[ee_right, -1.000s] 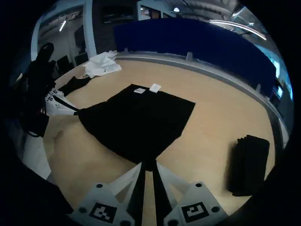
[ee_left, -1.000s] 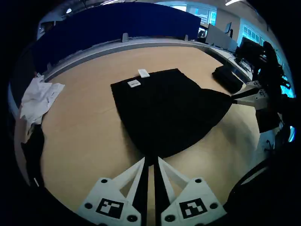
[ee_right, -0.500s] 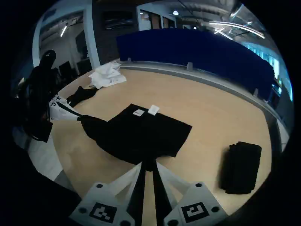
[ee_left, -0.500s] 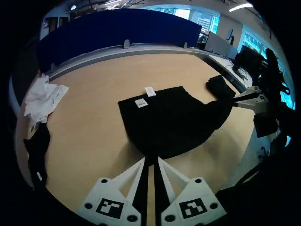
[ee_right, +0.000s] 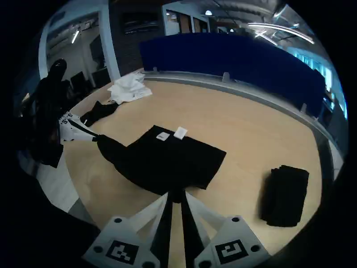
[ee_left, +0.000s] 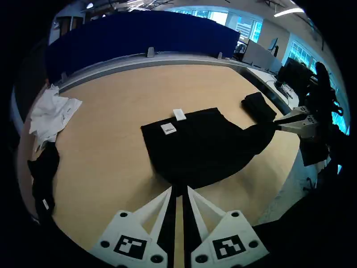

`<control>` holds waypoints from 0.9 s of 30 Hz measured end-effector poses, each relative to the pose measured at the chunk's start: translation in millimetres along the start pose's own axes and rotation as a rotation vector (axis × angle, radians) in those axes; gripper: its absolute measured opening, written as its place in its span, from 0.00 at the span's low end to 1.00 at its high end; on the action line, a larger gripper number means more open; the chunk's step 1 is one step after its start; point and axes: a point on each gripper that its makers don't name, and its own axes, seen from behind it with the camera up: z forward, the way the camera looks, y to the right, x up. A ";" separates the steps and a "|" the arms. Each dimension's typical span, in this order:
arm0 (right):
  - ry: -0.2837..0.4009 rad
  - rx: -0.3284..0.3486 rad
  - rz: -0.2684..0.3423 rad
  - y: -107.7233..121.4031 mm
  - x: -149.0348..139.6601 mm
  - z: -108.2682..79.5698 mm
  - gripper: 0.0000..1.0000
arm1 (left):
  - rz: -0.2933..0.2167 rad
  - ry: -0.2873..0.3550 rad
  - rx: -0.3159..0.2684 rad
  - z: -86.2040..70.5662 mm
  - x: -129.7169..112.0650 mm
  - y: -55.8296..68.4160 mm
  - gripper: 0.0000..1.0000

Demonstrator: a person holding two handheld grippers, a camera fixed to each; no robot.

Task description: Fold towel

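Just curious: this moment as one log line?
left gripper: shut on black towel | right gripper: shut on black towel | fold: not yet done

matt black cloth towel (ee_left: 201,143), wood-look table (ee_left: 116,120)

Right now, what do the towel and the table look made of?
Towel: soft matte black fabric; it sags and creases where its corners are lifted. Fibre unclear.
Table: pale wood-look top, probably laminate; smooth, even colour, faint sheen.
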 end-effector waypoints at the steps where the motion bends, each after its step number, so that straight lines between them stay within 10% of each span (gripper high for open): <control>1: -0.001 -0.001 -0.001 0.7 0.0 0.8 0.13 | -0.001 0.000 0.000 0.5 0.6 -0.2 0.09; 27: -0.022 -0.058 -0.022 53.4 34.8 56.0 0.13 | -0.013 0.065 0.041 50.1 58.8 -33.7 0.09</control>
